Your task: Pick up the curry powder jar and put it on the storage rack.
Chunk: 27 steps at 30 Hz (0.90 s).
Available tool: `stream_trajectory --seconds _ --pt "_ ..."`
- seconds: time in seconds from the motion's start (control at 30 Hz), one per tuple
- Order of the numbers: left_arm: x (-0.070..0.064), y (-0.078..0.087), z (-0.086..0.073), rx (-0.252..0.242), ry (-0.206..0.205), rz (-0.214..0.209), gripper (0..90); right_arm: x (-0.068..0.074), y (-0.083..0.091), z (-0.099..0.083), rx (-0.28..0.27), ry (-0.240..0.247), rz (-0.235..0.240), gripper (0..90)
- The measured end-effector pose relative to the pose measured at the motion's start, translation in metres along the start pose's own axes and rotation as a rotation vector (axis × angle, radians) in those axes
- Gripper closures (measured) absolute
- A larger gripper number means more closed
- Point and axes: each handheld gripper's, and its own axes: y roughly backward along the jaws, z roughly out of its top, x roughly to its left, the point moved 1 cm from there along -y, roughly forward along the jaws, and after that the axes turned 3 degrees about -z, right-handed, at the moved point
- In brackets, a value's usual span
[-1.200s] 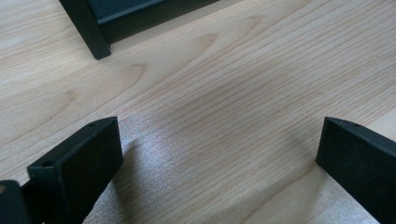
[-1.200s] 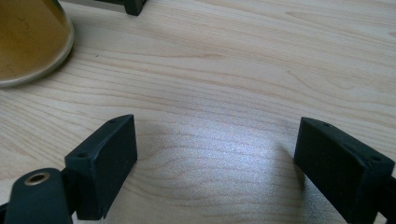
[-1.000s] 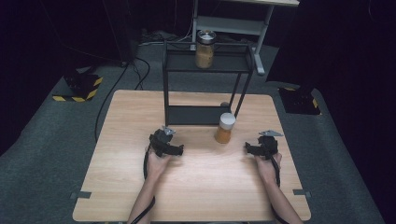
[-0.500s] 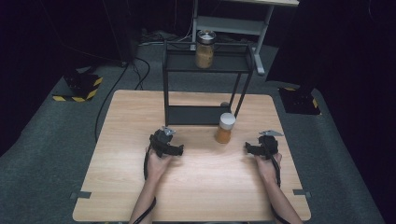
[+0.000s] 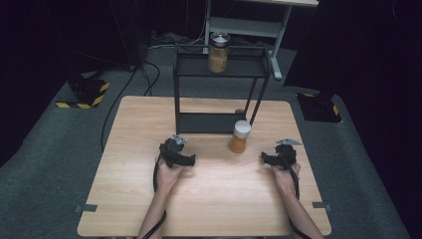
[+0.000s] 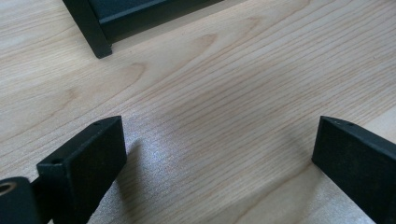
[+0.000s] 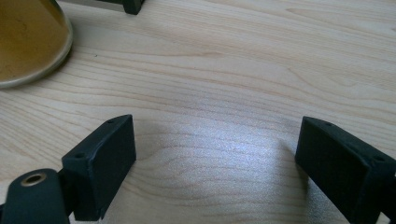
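A jar of amber stuff with a white lid [image 5: 240,136] stands on the wooden table [image 5: 214,199], just in front of a black two-level rack [image 5: 219,94]. A second amber jar with a silver lid [image 5: 218,52] sits on the rack's top shelf. My left gripper [image 5: 189,160] rests on the table left of the white-lidded jar, jaws wide apart over bare wood [image 6: 219,140]. My right gripper [image 5: 264,158] lies to the jar's right, also open [image 7: 215,149], and the jar's base [image 7: 28,42] shows at its upper left. The rack's foot [image 6: 93,32] is ahead of the left jaws.
A white-framed stand [image 5: 249,25] is behind the rack on the dark floor. Yellow-and-black striped blocks [image 5: 82,97] lie left of the table, with another one [image 5: 318,107] to its right. Cables [image 5: 144,74] run across the floor at the back left.
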Motion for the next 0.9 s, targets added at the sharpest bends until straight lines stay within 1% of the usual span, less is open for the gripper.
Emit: stream_trajectory --seconds 0.23,0.43,0.47,0.5,0.53,0.6,0.63,0.73,0.77,0.9 --pt "0.0001 -0.0001 0.0000 0.000 0.000 0.000 2.8 -0.0002 -0.0004 0.0005 0.003 -0.001 0.001 9.7" --pt "0.0001 0.0000 0.0000 0.000 0.000 0.000 2.8 -0.0004 -0.0010 0.0019 0.011 0.005 0.008 6.2" --pt "0.0001 -0.0001 0.0000 0.000 0.000 0.000 2.8 -0.0025 -0.0005 0.0014 0.010 0.010 0.028 5.5" --pt "0.0001 -0.0001 0.0000 0.000 0.000 0.000 2.8 -0.0025 -0.0005 0.0014 0.010 0.010 0.028 5.5" --pt "0.0001 -0.0001 0.0000 0.000 0.000 0.000 2.8 -0.0051 -0.0002 0.0003 0.004 0.008 0.048 5.1" --pt "0.0001 0.0000 0.0001 0.000 0.000 0.000 2.8 -0.0067 0.0009 -0.0010 -0.003 0.005 0.071 4.8" --pt "0.0001 0.0000 0.0001 0.000 0.000 0.000 2.8 -0.0067 0.0009 -0.0010 -0.003 0.005 0.071 4.8" --pt "0.0001 -0.0001 0.0000 0.000 0.000 0.000 2.8 -0.0051 0.0042 -0.0003 -0.010 0.034 0.100 4.7" --pt "0.0001 -0.0001 0.0000 0.000 0.000 0.000 2.8 -0.0051 0.0042 -0.0003 -0.010 0.034 0.100 4.7" --pt "0.0001 -0.0001 0.0000 0.000 0.000 0.000 2.8 -0.0035 0.0086 0.0005 -0.020 0.059 0.142 4.7"
